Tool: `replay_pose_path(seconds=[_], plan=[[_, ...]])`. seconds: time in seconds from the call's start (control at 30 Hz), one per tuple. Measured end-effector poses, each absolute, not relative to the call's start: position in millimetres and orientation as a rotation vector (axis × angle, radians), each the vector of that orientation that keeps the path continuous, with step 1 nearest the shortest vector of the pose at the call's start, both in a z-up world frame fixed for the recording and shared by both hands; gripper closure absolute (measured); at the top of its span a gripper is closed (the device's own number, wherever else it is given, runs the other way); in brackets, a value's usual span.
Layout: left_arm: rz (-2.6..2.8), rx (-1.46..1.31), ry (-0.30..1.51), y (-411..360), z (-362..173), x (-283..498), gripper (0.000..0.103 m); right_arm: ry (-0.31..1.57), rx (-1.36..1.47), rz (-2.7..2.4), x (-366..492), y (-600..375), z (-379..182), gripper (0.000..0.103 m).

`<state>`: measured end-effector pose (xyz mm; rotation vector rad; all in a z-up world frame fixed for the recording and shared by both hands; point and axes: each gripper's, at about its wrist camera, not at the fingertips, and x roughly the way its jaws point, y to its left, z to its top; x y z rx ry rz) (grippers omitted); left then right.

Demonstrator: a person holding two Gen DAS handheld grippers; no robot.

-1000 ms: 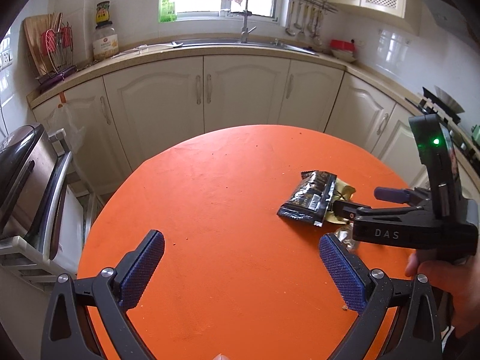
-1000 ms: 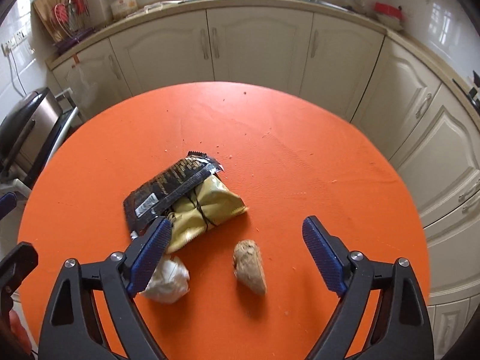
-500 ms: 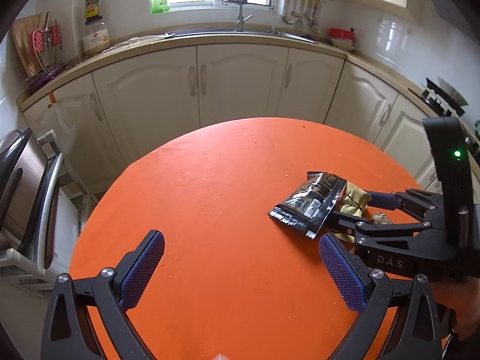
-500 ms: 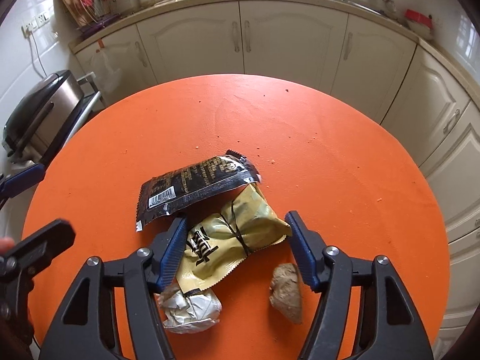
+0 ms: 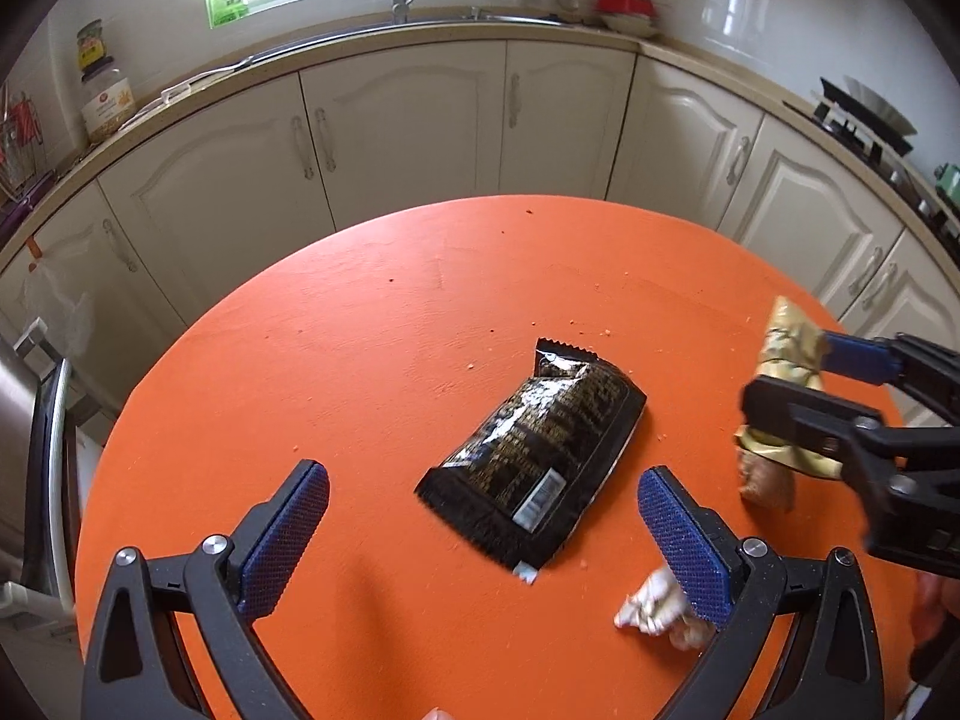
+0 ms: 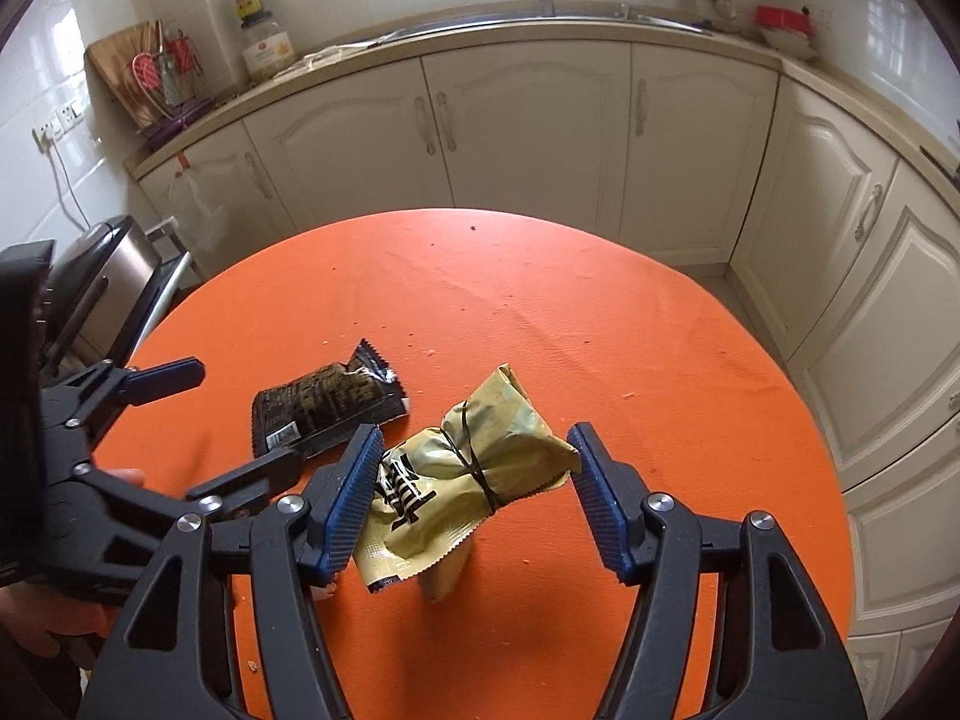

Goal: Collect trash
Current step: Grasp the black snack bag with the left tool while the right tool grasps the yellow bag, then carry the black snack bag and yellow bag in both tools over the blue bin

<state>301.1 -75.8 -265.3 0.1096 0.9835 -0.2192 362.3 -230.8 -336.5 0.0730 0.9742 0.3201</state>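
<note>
1. The left gripper [image 5: 477, 531] hangs spread wide over the near part of the orange table [image 5: 336, 372], nothing between its pads.
2. Just beyond it lies the black wrapper [image 5: 534, 468], flat on the table, its long axis running from near left to far right; it sits slightly right of the gap's middle. A crumpled white scrap [image 5: 651, 609] lies by the right pad.
3. Further right, the right gripper [image 6: 474, 492] pinches the yellow packet [image 6: 474, 480], lifted clear of the table.
4. The left hand is nearer the black wrapper, so that pick-up likely falls to it.
</note>
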Motion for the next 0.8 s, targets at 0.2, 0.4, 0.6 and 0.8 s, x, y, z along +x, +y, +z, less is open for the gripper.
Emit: replay_pose_path(seconds=[0.2,0.4,0.6,0.8], plan=[[-0.217,0.12,1.0,-94.4,-283.2,334.7,0.015,0.964,0.092,0.309,357.9,-245.1,-330.7,0.039],[-0.279,0.129,0.984,-109.4,-285.3,343.3,0.072,0.953,0.115,0.296,352.1,-251.1,-324.6,0.039],[-0.33,0.006,0.999,-94.0,-286.1,349.4,0.089,0.937,0.128,0.294,338.0,-257.7,-315.9,0.039],[-0.331,-0.028,0.938,-66.3,-269.1,323.4,0.092,0.911,0.136,0.283,316.0,-268.6,-302.7,0.039]])
